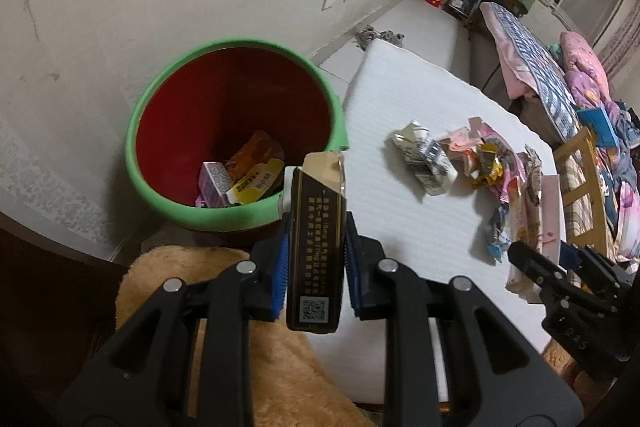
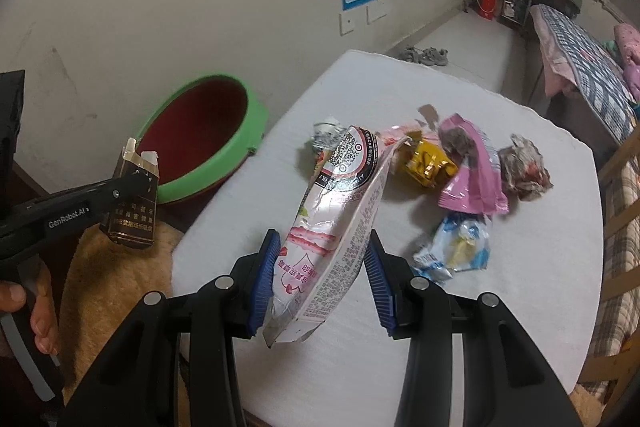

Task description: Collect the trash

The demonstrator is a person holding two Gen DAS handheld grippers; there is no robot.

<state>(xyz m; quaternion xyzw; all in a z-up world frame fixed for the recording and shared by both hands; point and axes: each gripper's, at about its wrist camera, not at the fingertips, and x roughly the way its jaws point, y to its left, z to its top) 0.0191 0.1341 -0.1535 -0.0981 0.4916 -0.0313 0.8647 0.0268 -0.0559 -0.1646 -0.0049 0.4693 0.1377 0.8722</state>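
While the left gripper [image 1: 314, 259] clamps its jaws on a dark cigarette pack [image 1: 318, 243], the right gripper [image 2: 320, 279] pinches a pink snack wrapper [image 2: 340, 219]. Beyond the left jaws stands the green bin [image 1: 236, 219]; beyond the right jaws, crumpled wrappers [image 2: 468, 167] litter the white surface [image 2: 520, 287].

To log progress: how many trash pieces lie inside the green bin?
3: purple box left, orange wrapper behind it, yellow pack right. Others may be hidden underneath.
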